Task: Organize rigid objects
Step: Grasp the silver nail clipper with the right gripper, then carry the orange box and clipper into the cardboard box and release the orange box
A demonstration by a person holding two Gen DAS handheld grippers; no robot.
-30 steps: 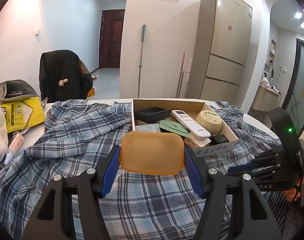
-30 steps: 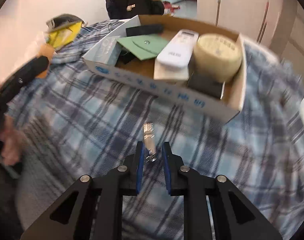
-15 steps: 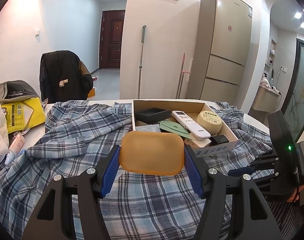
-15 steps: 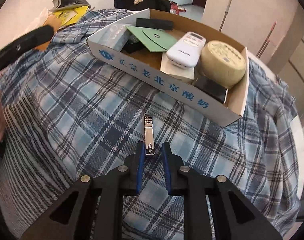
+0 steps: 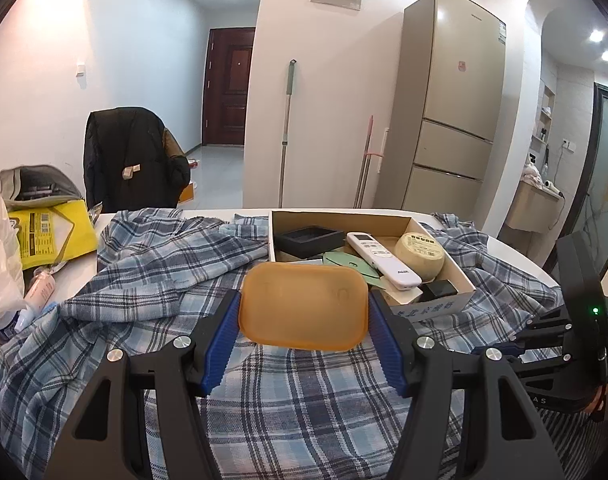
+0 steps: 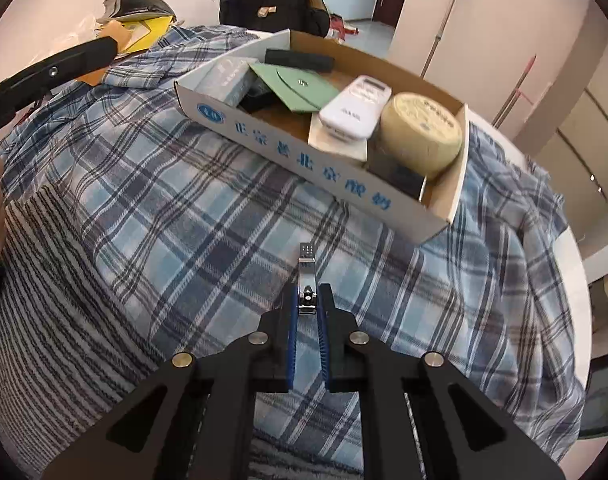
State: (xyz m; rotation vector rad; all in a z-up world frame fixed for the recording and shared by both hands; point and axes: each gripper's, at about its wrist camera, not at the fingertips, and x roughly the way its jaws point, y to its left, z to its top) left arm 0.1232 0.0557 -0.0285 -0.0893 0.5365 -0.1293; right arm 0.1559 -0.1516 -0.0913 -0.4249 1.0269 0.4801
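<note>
Nail clipper [image 6: 305, 285] sits between the jaws of my right gripper [image 6: 306, 312], which have just been closing and now pinch its near end; its far end points toward the cardboard box [image 6: 304, 154]. My left gripper [image 5: 304, 312] clamps an orange lid [image 5: 304, 307] by its two short sides, above the plaid cloth [image 5: 156, 256] that covers the surface. In the box, near the far edge, I see a white remote [image 5: 381, 256], a round yellow tin [image 5: 419, 250] and a green envelope [image 6: 300, 86].
</note>
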